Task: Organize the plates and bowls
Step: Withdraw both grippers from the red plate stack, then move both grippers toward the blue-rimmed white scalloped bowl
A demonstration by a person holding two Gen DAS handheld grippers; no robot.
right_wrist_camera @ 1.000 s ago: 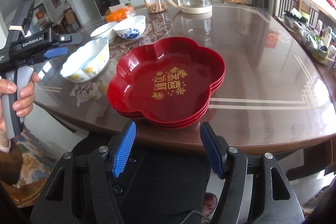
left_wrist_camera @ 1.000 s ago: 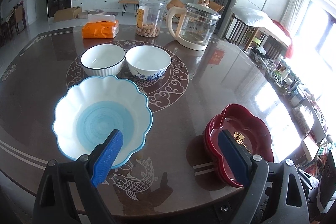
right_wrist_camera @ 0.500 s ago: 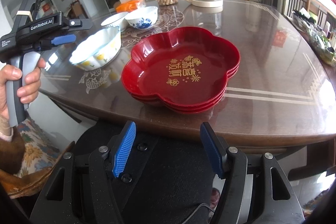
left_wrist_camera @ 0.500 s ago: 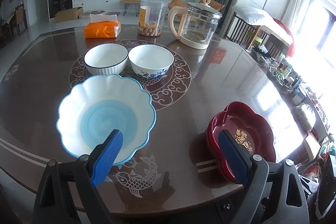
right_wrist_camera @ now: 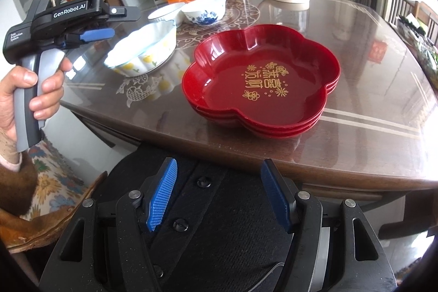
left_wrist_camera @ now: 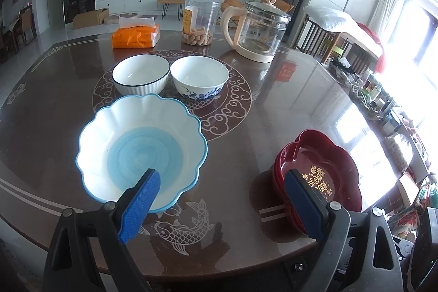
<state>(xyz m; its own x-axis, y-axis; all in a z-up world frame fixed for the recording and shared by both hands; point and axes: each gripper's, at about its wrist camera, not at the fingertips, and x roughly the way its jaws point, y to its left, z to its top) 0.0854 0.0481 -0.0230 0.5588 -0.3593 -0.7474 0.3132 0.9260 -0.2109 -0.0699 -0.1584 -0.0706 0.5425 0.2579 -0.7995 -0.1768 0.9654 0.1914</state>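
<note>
A scalloped blue-and-white bowl [left_wrist_camera: 141, 147] stands near the table's front edge; it also shows in the right wrist view [right_wrist_camera: 145, 47]. Behind it stand a ribbed white bowl [left_wrist_camera: 141, 74] and a blue-flowered white bowl [left_wrist_camera: 199, 78]. A stack of red flower-shaped plates [right_wrist_camera: 260, 81] sits at the front right, also in the left wrist view [left_wrist_camera: 320, 171]. My left gripper [left_wrist_camera: 221, 205] is open and empty, above the table edge between the big bowl and the plates. My right gripper [right_wrist_camera: 219, 196] is open and empty, off the table in front of the plates.
A glass kettle [left_wrist_camera: 257, 32], a clear jar of snacks [left_wrist_camera: 201, 21] and an orange tissue pack [left_wrist_camera: 136, 36] stand at the table's far side. The person's dark-clothed lap [right_wrist_camera: 208, 207] lies under my right gripper. A cluttered shelf [left_wrist_camera: 383, 103] runs along the right.
Both grippers have drawn back from the table a little. The right gripper has moved farthest, so the red plates sit higher and smaller in its view. Both stay open.
</note>
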